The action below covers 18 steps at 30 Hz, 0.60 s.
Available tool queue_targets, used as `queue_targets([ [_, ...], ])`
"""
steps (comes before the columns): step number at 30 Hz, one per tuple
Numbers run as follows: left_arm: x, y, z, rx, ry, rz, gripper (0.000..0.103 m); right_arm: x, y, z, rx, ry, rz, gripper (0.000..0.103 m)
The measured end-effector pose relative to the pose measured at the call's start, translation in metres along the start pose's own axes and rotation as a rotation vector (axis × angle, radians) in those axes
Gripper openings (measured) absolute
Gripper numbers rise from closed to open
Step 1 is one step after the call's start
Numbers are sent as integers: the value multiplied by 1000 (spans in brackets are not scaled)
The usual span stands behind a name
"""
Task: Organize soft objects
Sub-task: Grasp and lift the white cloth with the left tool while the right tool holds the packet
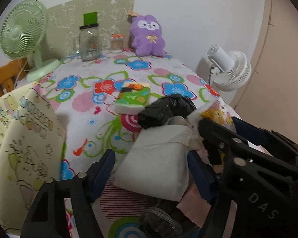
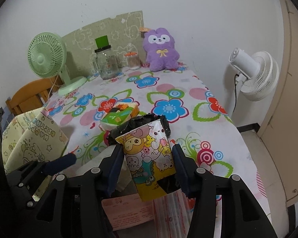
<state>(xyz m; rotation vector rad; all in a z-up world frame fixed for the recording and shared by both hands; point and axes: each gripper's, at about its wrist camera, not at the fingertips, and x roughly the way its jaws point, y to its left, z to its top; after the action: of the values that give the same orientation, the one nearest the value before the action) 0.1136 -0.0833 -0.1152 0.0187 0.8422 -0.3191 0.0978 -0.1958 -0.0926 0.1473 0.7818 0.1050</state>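
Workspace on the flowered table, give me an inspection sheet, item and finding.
Surface: flowered tablecloth covers the table.
Job's things: white tissue pack, cartoon tissue pack, green tissue pack, black bundle, purple plush at the back.
Clutter: glass jar, small jar, yellow gift bag.
Grippers: left gripper around the white pack, right pad near it, left pad apart; right gripper shut on the cartoon pack.
Cables: black cord on the white fan.
Surroundings: green fan, wooden chair, white wall.

Plush toy (image 2: 161, 50) at table's (image 2: 188, 103) far edge, jar (image 2: 106, 63) to its left.
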Motion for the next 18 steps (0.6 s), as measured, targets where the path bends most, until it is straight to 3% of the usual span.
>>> queue_targets([
  [7,1,0,-2,-17,16,-37,46,2,0,0,8,10,-6,54],
  [18,-18,-5,-4,-11,-20,-23,22,-12,0,-2,26,-6,-6,54],
])
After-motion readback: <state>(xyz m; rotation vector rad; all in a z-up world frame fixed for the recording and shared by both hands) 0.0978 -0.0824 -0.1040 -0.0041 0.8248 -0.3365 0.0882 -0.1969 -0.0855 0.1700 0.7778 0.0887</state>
